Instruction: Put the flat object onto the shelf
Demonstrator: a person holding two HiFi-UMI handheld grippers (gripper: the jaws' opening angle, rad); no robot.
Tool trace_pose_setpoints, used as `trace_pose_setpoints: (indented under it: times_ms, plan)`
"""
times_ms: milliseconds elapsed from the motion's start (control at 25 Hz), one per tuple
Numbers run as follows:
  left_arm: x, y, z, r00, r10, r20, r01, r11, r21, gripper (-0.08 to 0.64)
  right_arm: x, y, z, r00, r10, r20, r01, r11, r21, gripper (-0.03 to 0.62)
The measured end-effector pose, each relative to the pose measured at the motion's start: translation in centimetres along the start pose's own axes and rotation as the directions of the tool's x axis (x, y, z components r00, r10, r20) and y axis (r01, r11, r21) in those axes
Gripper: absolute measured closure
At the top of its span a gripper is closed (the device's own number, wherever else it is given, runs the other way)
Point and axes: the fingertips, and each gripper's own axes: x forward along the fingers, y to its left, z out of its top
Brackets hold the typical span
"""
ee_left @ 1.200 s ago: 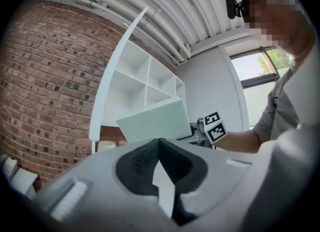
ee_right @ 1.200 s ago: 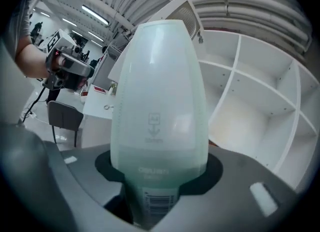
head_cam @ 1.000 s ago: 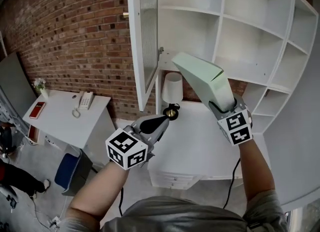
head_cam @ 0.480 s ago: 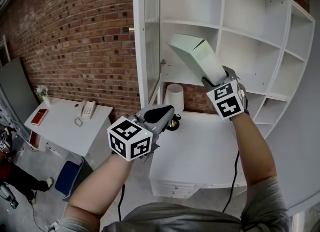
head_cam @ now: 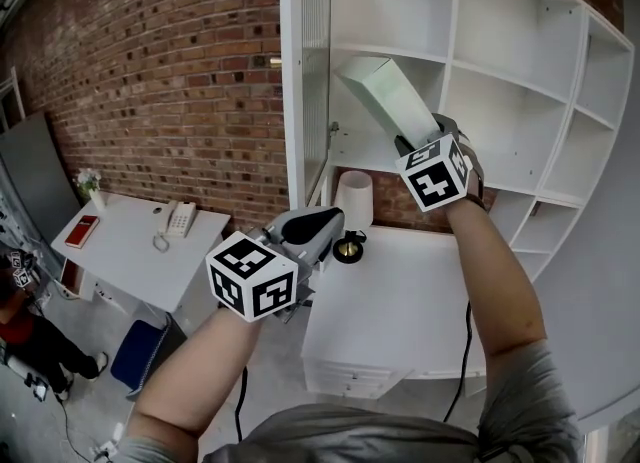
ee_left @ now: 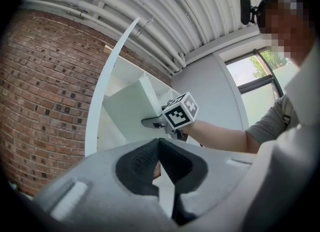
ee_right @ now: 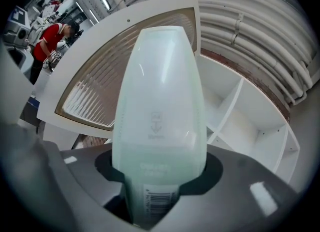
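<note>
The right gripper [head_cam: 408,139] held the flat object [head_cam: 388,99], jaws pinching its end, up before the open shelf [head_cam: 365,163]; placing remained undone; the left gripper [head_cam: 320,223] hung lower, jaws pressed together, empty.

Right tool [head_cam: 412,143] rises, carrying the pale green flat box [head_cam: 388,99] up from above the back edge of the counter [head_cam: 400,291]. Box's far end now sits level with the shelf [head_cam: 395,53] compartment beside the open door [head_cam: 303,81]. Left tool [head_cam: 318,223] comes up slightly too.
</note>
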Motion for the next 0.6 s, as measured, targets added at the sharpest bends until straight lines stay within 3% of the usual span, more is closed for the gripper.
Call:
trace_pose_setpoints:
  times_ms: [600]
  plan:
    - [-2.2,1.2,0.5,0.999,0.037,0.003,-0.037,0.999,0.008,0.565,8.2,1.2,-0.2,0.995,-0.052,-0.084,0.053,0.999,0.005,0.325]
